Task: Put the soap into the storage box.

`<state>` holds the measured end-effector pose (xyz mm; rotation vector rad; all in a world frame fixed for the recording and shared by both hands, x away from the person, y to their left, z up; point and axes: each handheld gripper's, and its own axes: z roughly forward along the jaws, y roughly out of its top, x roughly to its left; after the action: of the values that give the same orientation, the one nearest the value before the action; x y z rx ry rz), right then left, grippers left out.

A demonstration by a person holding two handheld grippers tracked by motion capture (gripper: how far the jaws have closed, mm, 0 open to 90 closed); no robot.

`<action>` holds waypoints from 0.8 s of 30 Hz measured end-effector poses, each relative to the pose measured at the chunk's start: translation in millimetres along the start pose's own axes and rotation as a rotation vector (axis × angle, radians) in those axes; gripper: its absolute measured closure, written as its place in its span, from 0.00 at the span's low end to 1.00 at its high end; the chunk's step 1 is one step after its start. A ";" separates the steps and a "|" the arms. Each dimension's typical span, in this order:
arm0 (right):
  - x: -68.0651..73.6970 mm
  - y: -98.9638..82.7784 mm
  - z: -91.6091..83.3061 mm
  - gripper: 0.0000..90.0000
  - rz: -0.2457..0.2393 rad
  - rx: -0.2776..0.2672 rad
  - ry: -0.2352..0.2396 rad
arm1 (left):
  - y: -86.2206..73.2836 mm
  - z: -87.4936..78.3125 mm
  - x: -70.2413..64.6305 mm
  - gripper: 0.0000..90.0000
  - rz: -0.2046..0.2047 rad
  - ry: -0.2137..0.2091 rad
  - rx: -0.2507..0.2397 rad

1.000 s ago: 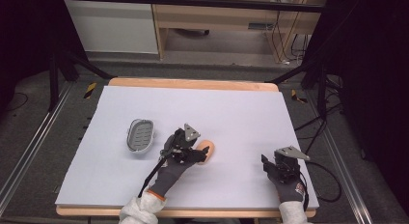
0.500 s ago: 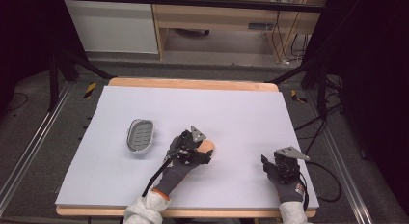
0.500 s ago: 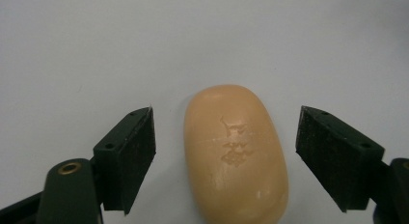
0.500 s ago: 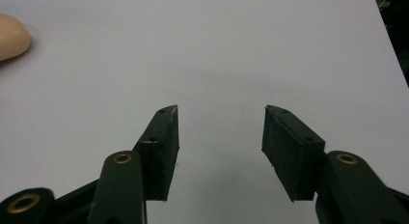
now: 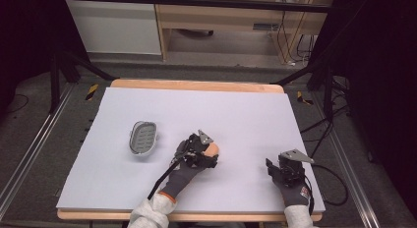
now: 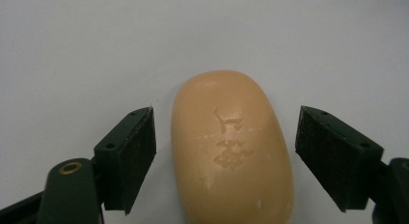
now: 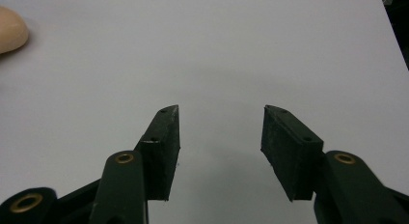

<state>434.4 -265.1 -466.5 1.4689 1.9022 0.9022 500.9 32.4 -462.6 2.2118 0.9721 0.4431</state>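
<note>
Soap [image 6: 232, 149] lies on the counter [image 5: 246, 115] between the left gripper's [image 6: 226, 159] open fingers [image 6: 131, 154], ungripped; next, squeeze it. Right gripper's [image 7: 221, 151] fingers, just closing, remain apart, empty.

I see a wooden table [image 5: 196, 85] across the middle of the high view, covered almost edge to edge by a pale sheet [image 5: 206, 115]. On the sheet, left of centre, lies a grey soap dish [image 5: 143, 138]. Just below centre lies a tan soap bar [image 5: 213, 149].
</note>
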 end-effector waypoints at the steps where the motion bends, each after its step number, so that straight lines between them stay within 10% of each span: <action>1: 0.0 0.0 0.0 0.54 0.000 0.000 0.001 | -0.1 0.9 -0.1 0.24 -0.001 -0.003 0.004; 24: 0.3 -0.3 1.6 0.55 0.003 0.016 0.007 | -4.7 12.2 1.3 0.32 -0.016 -0.027 0.058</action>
<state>435.4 -264.6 -467.7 1.4803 1.9173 0.8964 505.9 30.3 -474.7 2.2544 0.9995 0.3817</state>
